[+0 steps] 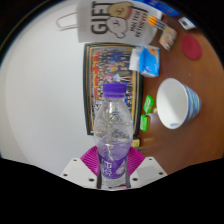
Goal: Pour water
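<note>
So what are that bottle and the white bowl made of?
The water bottle, held between the gripper fingers, looks like clear glossy plastic: you see through it, and its cap is purple. The bowl looks like smooth glazed ceramic, though it could be plastic.

We see soft, even light, faint glare on the water bottle [116, 128], and things bending and blurring far beyond it.
</note>
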Action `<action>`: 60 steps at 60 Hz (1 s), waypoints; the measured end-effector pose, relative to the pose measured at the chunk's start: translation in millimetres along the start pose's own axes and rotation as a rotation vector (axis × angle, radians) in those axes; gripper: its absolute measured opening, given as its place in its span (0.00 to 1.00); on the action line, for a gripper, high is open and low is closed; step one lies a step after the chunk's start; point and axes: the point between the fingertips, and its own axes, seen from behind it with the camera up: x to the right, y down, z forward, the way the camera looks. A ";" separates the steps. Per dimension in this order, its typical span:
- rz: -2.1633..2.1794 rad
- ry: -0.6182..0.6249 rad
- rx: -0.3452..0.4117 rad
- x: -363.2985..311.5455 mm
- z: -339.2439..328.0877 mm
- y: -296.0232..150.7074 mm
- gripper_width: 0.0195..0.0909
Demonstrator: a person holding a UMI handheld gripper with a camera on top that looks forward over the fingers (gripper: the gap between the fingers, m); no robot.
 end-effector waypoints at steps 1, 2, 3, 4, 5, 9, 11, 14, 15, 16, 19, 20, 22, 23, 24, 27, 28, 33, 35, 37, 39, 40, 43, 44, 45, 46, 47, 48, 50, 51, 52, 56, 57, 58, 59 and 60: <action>-0.059 0.013 0.003 -2.0 -2.2 -3.0 0.17; -0.120 0.026 0.008 -4.2 -4.3 -6.7 0.17; -0.179 0.035 0.013 -7.6 -6.8 -12.1 0.17; -0.244 0.047 0.026 -10.3 -6.9 -15.4 0.17; -0.309 0.058 0.036 -13.7 -8.9 -20.7 0.18; -0.562 0.101 0.082 -31.7 -19.7 -44.2 0.17; -0.676 0.113 0.101 -42.7 -26.5 -57.3 0.17; -0.838 0.134 0.138 -55.9 -35.3 -74.0 0.17; -0.890 0.143 0.152 -59.4 -38.5 -80.6 0.17; -0.939 0.153 0.164 -62.4 -41.8 -87.1 0.17; -1.067 0.188 0.207 -69.6 -51.9 -110.0 0.17; -1.107 0.193 0.226 -68.5 -55.8 -118.9 0.17; -1.173 0.234 0.254 -68.5 -59.3 -137.3 0.17; -1.203 0.253 0.269 -66.5 -61.9 -146.7 0.17; -1.232 0.272 0.282 -63.6 -64.4 -156.0 0.17; -1.306 0.339 0.306 -48.3 -70.3 -184.1 0.17; -1.331 0.351 0.319 -40.0 -75.2 -190.4 0.17; -1.405 0.460 0.316 -3.9 -79.7 -231.1 0.17; -1.428 0.492 0.309 13.0 -81.0 -242.6 0.17; -1.448 0.521 0.297 29.8 -82.3 -252.2 0.17; -1.463 0.548 0.281 46.7 -83.3 -260.3 0.17; -1.473 0.555 0.281 56.5 -82.9 -263.9 0.17; -1.477 0.578 0.261 77.2 -83.5 -272.6 0.17; -1.474 0.582 0.257 83.0 -83.3 -275.0 0.17; -1.470 0.584 0.253 88.7 -83.3 -277.1 0.17; -1.464 0.585 0.250 94.4 -83.3 -279.0 0.17; -1.457 0.587 0.247 100.0 -83.2 -281.1 0.17; -1.450 0.590 0.244 105.5 -83.2 -283.4 0.17; -1.444 0.597 0.241 116.7 -83.4 -288.2 0.17; -1.440 0.602 0.240 121.6 -84.7 -289.2 0.18; -1.436 0.607 0.238 126.3 -85.3 -290.7 0.18; -1.444 0.584 0.268 132.9 -85.5 -293.9 0.19; -1.444 0.588 0.270 135.5 -85.9 -294.1 0.20; -1.448 0.580 0.278 133.2 -85.3 -293.5 0.23; -1.455 0.582 0.277 133.9 -85.5 -293.0 0.26; -1.468 0.585 0.278 134.2 -84.8 -292.8 0.28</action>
